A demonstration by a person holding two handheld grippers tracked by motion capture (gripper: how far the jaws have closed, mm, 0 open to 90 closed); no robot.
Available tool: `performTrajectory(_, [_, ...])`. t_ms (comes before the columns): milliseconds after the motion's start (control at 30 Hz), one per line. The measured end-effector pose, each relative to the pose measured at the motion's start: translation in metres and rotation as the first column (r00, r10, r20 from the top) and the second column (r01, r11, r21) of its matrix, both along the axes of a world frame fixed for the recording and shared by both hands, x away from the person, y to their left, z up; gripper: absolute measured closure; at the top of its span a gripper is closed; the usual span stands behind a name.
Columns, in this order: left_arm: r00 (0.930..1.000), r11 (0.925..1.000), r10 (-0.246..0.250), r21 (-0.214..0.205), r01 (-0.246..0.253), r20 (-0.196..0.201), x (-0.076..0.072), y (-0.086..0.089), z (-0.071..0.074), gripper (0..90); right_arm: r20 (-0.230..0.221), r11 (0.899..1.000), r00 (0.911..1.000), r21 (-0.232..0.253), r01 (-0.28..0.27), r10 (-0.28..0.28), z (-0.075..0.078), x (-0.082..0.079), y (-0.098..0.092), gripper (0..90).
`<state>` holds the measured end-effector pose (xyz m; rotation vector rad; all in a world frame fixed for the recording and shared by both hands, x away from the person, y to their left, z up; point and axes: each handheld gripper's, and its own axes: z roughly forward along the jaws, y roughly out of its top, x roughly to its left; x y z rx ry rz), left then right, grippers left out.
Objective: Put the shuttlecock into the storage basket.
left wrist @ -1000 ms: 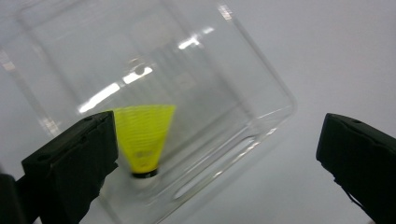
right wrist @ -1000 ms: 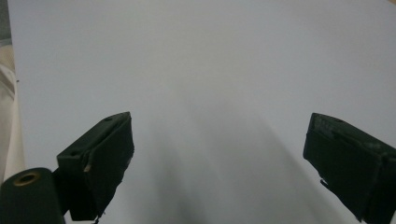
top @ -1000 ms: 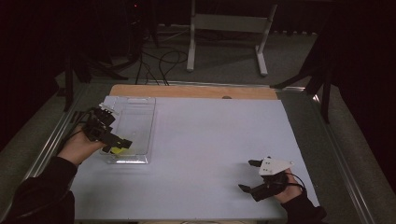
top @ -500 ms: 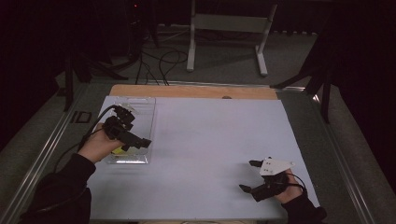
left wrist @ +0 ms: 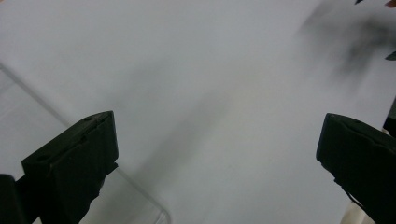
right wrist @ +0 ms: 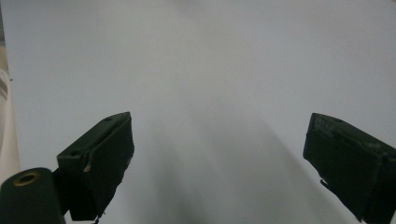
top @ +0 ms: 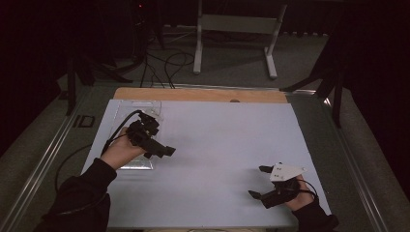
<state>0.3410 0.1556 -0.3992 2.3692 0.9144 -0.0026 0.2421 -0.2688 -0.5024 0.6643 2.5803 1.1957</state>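
The left tool (top: pixel 162 151) hung over the right-hand edge of a clear plastic tray (top: pixel 138 165), its tips reaching out past that edge over the white sheet (top: pixel 222 140) that covered the desk (top: pixel 203 94). Its jaws stood wide apart and released, with nothing between them; in the left gripper view only bare white sheet lay ahead, and a rounded corner of the tray (left wrist: pixel 70 186) sat under the jaw on the left of that view. The tray was a shallow, see-through rectangle whose long axis ran away from the person toward the desk's far wooden edge; most of it lay behind and beneath the left tool and hand. Whether anything lay inside could not be told.

The right tool (top: pixel 261 182) rested well apart to the right, also spread open and empty, pointing leftward across the sheet.
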Motion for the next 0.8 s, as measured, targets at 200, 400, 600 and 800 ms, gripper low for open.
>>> performTrajectory(200, [0.9989, 0.9988, -0.046, -0.018, 0.046, 0.0, -0.002, -0.018, -0.002, 0.0, 0.005, 1.0, 1.0, 0.001, 0.0, 0.0, 0.0, 0.0, -0.001, 8.8])
performTrajectory(400, [0.996, 0.9959, -0.088, -0.023, 0.088, 0.014, -0.006, -0.032, -0.007, 0.0, -0.003, 1.0, 1.0, -0.002, 0.002, -0.002, -0.001, 0.0, -0.001, 8.8])
performTrajectory(600, [0.9882, 0.9882, -0.148, -0.033, 0.15, 0.038, -0.014, -0.047, -0.016, 0.0, -0.005, 1.0, 1.0, -0.007, 0.002, -0.002, -0.002, 0.0, -0.001, 8.8])
performTrajectory(800, [0.9784, 0.9777, -0.2, -0.055, 0.203, 0.052, -0.021, -0.057, -0.023, 0.0, -0.002, 1.0, 1.0, -0.008, -0.001, 0.001, -0.002, -0.001, 0.0, 8.8])
